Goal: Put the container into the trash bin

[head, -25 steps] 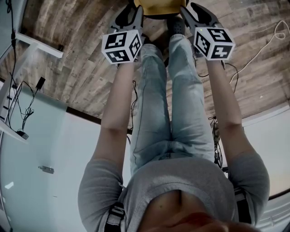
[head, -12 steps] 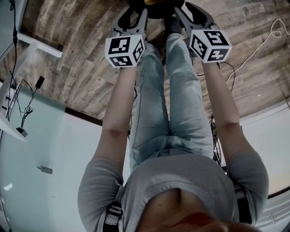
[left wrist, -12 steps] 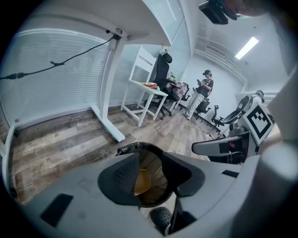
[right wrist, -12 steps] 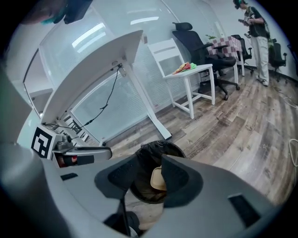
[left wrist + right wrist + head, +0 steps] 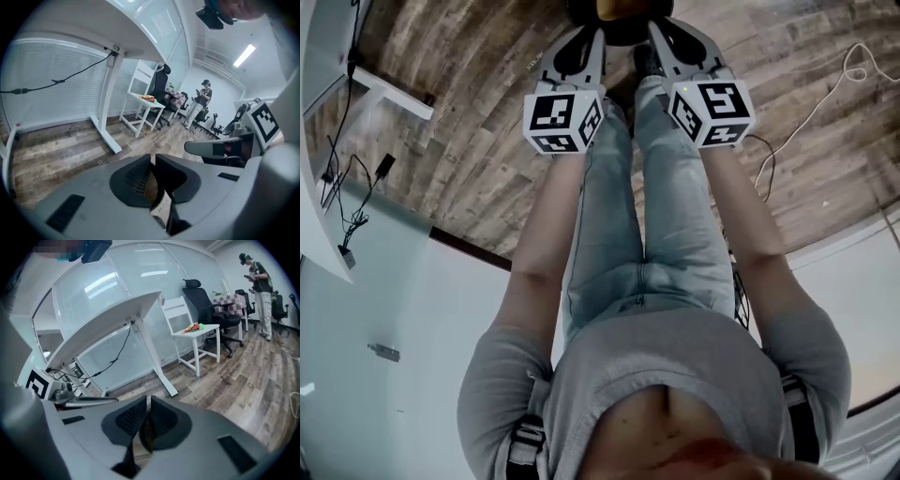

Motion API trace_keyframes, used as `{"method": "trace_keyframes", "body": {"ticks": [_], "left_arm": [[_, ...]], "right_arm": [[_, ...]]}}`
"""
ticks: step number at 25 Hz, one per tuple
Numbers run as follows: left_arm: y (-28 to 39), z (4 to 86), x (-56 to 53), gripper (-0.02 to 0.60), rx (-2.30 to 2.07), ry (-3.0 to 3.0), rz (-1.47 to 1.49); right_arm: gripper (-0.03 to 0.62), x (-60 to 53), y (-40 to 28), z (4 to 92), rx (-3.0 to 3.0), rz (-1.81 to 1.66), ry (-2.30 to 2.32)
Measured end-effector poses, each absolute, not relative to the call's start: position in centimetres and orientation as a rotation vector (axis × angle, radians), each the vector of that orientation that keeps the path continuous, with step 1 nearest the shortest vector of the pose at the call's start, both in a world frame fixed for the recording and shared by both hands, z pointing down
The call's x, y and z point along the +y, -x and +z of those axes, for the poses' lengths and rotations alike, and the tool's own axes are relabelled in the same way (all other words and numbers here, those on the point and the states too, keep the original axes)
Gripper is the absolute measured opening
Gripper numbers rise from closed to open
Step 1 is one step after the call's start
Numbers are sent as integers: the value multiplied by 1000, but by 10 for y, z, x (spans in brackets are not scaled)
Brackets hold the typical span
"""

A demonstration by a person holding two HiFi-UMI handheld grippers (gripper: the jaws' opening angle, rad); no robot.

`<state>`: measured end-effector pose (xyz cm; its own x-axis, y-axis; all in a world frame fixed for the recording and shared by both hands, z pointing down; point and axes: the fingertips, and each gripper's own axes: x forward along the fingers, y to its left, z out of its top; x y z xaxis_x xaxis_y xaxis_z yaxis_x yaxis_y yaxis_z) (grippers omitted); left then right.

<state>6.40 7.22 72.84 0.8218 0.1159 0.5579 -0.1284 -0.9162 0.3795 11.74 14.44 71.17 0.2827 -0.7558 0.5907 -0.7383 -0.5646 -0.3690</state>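
A dark bin (image 5: 623,11) with a yellow patch inside shows only at the top edge of the head view, on the wooden floor beyond the person's feet. My left gripper (image 5: 586,33) and right gripper (image 5: 661,30) are held out side by side over the person's legs, just short of the bin. Their jaws are closing and stand almost together. In the left gripper view the left gripper (image 5: 153,157) has nothing between its pads. The right gripper (image 5: 148,399) in its own view is likewise empty. No container is visible apart from the yellow patch.
A white desk leg (image 5: 389,94) and cables (image 5: 356,220) lie at the left, and a loose cable (image 5: 825,94) at the right. Ahead stand a desk frame (image 5: 110,122), a small white table (image 5: 199,333), office chairs (image 5: 206,310) and a person (image 5: 260,282).
Both grippers have lifted away from the bin and drawn closer together. Their jaws, wide before, have narrowed. The yellow thing at the top edge shows less.
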Motion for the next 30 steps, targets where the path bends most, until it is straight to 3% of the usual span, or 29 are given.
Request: {"method": "trace_keyframes", "body": {"ticks": [30], "left_arm": [[-65,543,58,9,-48,-2658,569]], "right_arm": [[72,95,-95,526,1684,-922,2431]]}}
